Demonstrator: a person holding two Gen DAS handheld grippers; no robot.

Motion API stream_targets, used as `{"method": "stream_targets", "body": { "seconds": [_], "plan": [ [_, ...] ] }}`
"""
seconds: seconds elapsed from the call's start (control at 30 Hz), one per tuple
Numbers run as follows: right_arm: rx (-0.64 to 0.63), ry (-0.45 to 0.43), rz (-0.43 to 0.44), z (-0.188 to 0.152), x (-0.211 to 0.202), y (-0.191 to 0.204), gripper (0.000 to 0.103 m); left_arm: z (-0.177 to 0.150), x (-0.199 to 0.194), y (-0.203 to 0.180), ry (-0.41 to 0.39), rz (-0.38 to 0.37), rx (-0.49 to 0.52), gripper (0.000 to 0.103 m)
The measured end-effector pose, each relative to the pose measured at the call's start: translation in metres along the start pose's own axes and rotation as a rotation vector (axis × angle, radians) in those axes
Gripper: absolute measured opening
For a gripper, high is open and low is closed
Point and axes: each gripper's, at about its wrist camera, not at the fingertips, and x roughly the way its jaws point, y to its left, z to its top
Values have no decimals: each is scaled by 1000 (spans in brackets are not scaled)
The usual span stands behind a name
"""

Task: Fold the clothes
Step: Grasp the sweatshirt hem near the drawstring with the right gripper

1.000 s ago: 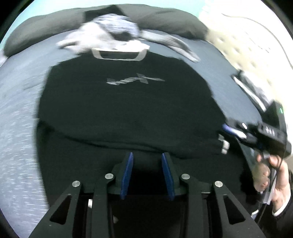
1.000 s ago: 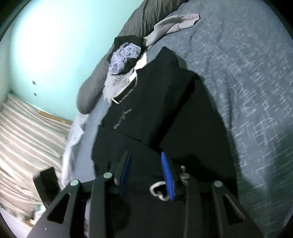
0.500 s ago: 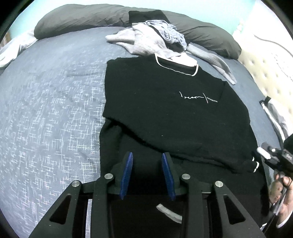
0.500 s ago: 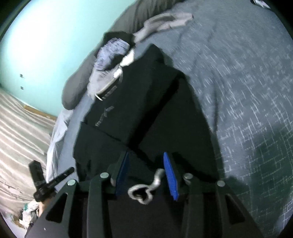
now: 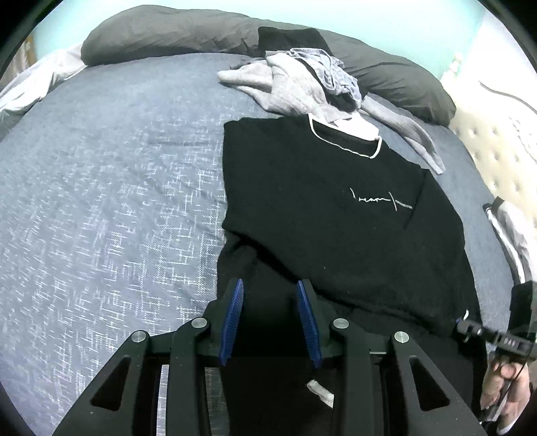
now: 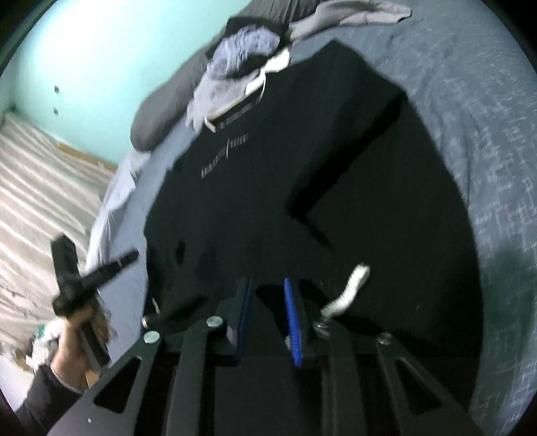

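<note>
A bed with a grey-blue flecked cover point(image 5: 110, 187) carries everything; long dark grey pillows point(image 5: 174, 32) run along its far edge; a black sweatshirt with a white-trimmed neckline and a small white script logo point(image 5: 319, 208) lies flat near the bed's near edge, its collar toward the pillows, its lower part folded up over the chest and one sleeve folded across; a heap of unfolded grey and bluish clothes point(image 5: 302, 80) lies between the collar and the pillows, touching the neckline; the left gripper point(image 5: 270, 315) sits over the sweatshirt's near hem, its blue pads spread with black cloth under the gap, not visibly pinched; the right gripper point(image 6: 266, 308) is at the hem's other end, its jaws having just been closing, narrow but with a gap showing, black fabric below them and no clear pinch; a white drawstring point(image 6: 345, 295) curls just beside its right finger; a hand point(image 6: 75, 338) holds the left gripper's handle.
</note>
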Motion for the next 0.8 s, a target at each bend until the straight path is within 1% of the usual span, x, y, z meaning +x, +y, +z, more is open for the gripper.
{"method": "stream_targets", "body": {
  "seconds": [0.13,0.23,0.3,0.37,0.43,0.47,0.5,0.6,0.63,0.7,0.73,0.8],
  "plan": [
    [7,62,-5,-9,3,0,17,2,-3,2,-3,4,3,37],
    [9,69,0,-9,-5,2,17,3,-3,5,-5,7,2,37],
    [4,44,-18,-8,-12,3,17,5,-2,7,-3,14,2,37],
    [13,-8,-19,-6,-18,1,17,6,1,11,1,22,-5,37],
    [13,-27,-26,-3,-17,-1,17,7,4,17,5,24,-29,37],
    [10,-17,-28,-3,-13,-2,17,7,5,19,6,25,-40,37],
    [4,15,-33,-5,-7,-2,17,8,6,21,7,26,-49,37],
    [-45,74,-77,-13,3,5,18,10,10,27,10,39,-59,37],
    [-45,69,-74,-13,1,5,18,11,11,29,11,44,-60,37],
    [-13,19,-37,-8,-12,3,18,12,13,34,10,57,-65,38],
    [1,-15,-31,-4,-18,1,18,13,14,36,9,63,-67,39],
    [13,-72,-50,2,-27,-4,18,15,16,41,7,76,-71,43]
  ]
}}
